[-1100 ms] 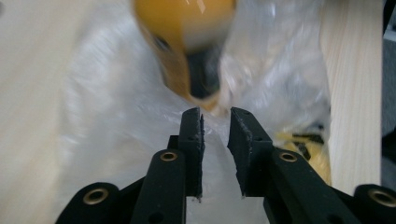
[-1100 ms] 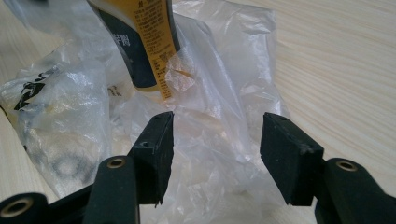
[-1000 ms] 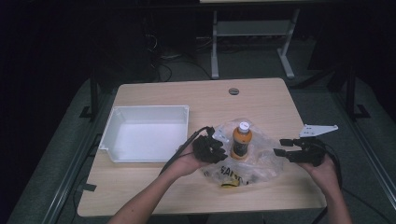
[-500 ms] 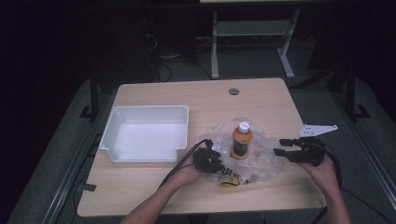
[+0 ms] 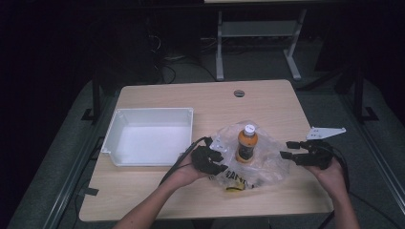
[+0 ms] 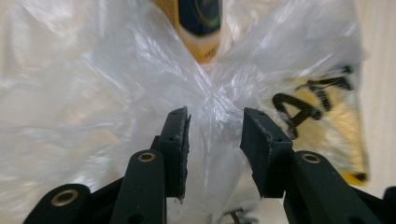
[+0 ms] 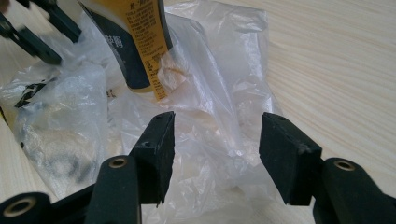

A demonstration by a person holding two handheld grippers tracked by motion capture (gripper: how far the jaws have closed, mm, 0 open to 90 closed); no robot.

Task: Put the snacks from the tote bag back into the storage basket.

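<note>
Bottle (image 5: pixel 247 143): orange, white cap, upright on clear plastic bag (image 5: pixel 270 164), just right of white bin (image 5: pixel 150 117).
Left gripper (image 5: pixel 220 162): at bag's left edge; jaws have just been opening, film bunched between them, pads not pressing.
Right gripper (image 5: pixel 288 149): at bag's right edge, jaws spread, film between, released.
Meaning: left pinch let go; bag probably needs re-gripping before the bottle comes free.

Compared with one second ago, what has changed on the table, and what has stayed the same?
The left gripper has slid down along the near-left edge of the crumpled clear plastic bag. Its jaws have just been opening, and a fold of bag stands between them unpinched. The right gripper has kept its place, open at the bag's right edge. The orange bottle with a white cap and the white plastic tray are unchanged.
</note>
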